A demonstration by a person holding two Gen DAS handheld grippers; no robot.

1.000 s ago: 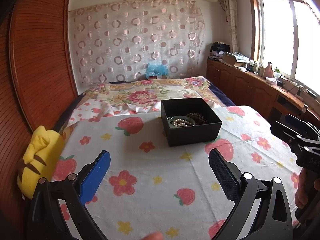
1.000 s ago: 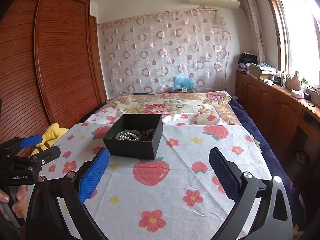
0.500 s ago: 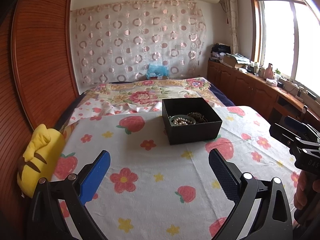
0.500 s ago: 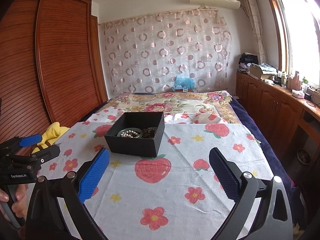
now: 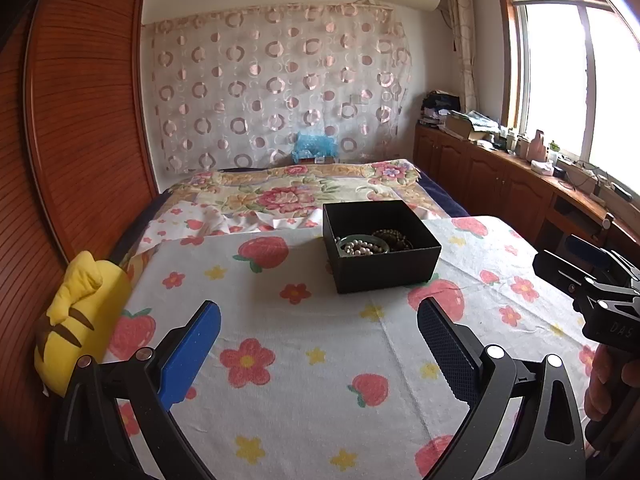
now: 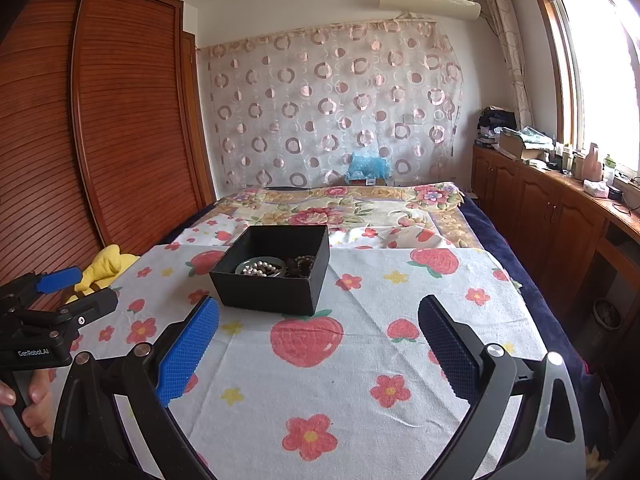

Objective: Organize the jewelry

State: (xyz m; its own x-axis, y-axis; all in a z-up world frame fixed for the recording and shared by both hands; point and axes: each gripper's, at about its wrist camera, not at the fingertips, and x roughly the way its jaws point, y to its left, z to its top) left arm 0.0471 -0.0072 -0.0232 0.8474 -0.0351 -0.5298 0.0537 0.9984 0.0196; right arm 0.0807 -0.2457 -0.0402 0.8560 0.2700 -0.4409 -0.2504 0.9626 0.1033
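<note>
A black open box [image 5: 384, 272] [image 6: 264, 292] stands on the strawberry-print cloth [image 5: 304, 360] [image 6: 360, 380]. Inside it lie a green bangle with a white pearl string [image 5: 362, 247] [image 6: 260, 269] and a dark bead bracelet [image 5: 396, 238] [image 6: 302, 266]. My left gripper [image 5: 320, 344] hovers open over the cloth, short of the box, with nothing between its fingers. My right gripper [image 6: 320, 344] is likewise open and empty, with the box ahead and to its left. Each gripper shows at the edge of the other's view, held by a hand [image 5: 612, 384] [image 6: 36, 400].
A yellow plush toy [image 5: 76, 324] [image 6: 106, 264] lies at the cloth's left edge against the wooden wardrobe [image 5: 72, 140] [image 6: 100, 120]. A floral bedspread [image 5: 296, 192] stretches beyond the box. Wooden cabinets [image 5: 504, 188] [image 6: 540, 208] with clutter line the right wall under the window.
Both grippers have drawn back and risen slightly, so the box looks a little farther away. Their jaws stay open. The box and jewelry have not moved.
</note>
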